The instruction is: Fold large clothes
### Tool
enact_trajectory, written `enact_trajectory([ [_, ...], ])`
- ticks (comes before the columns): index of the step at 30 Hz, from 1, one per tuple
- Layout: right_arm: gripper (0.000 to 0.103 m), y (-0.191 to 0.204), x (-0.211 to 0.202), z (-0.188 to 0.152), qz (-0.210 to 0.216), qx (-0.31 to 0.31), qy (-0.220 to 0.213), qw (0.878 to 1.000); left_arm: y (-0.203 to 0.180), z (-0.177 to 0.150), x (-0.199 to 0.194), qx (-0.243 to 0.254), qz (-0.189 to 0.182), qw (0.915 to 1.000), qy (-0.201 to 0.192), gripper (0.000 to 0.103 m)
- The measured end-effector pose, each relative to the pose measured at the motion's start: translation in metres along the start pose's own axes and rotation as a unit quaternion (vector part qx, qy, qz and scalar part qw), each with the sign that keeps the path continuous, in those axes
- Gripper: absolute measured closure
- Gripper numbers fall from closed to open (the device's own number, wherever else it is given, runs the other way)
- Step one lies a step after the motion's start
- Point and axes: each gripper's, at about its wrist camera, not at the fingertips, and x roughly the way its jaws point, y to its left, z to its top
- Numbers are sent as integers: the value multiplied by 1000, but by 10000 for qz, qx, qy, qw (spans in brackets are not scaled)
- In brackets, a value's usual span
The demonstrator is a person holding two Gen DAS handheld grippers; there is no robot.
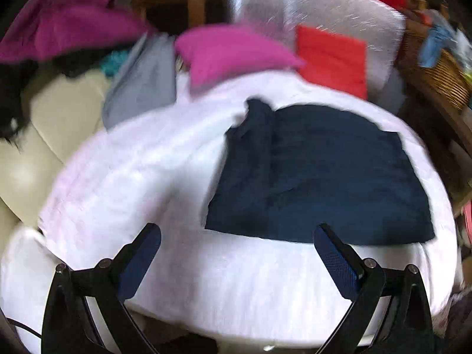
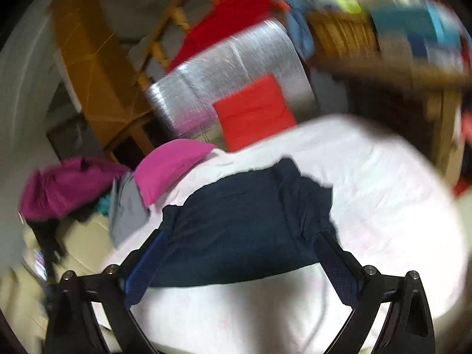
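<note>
A dark navy garment (image 1: 318,174) lies folded into a rough rectangle on the white cloth-covered table (image 1: 147,177). My left gripper (image 1: 237,233) is open above the table's near edge, its right finger at the garment's near hem and its left finger over bare white cloth. In the right wrist view the same navy garment (image 2: 244,224) lies straight ahead, and my right gripper (image 2: 244,244) hangs open above its near edge with nothing held. Both views are blurred by motion.
Folded pink (image 1: 233,56), orange-red (image 1: 333,59) and grey (image 1: 141,88) clothes sit at the table's far side. A magenta heap (image 1: 59,26) lies on a cream sofa (image 1: 59,124) at left. A wicker basket (image 1: 436,70) stands right, a silver sheet (image 2: 230,82) behind.
</note>
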Motion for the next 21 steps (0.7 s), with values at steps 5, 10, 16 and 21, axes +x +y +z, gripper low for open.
enact_trajectory([
  [5, 8, -88, 87, 2, -229, 1077, 420, 9930, 30, 17, 80, -663, 299, 9960, 510, 1],
  [10, 17, -159, 151, 7, -344, 2074, 731, 9749, 55, 27, 133, -1469, 271, 9867, 646, 1],
  [16, 17, -169, 216, 24, -314, 1895, 1150, 9746, 61, 33, 142, -1935, 486, 9797, 216, 1],
  [21, 38, -170, 254, 16, -166, 1965, 1634, 9666, 56, 34, 166, -1569, 356, 9858, 483, 1],
])
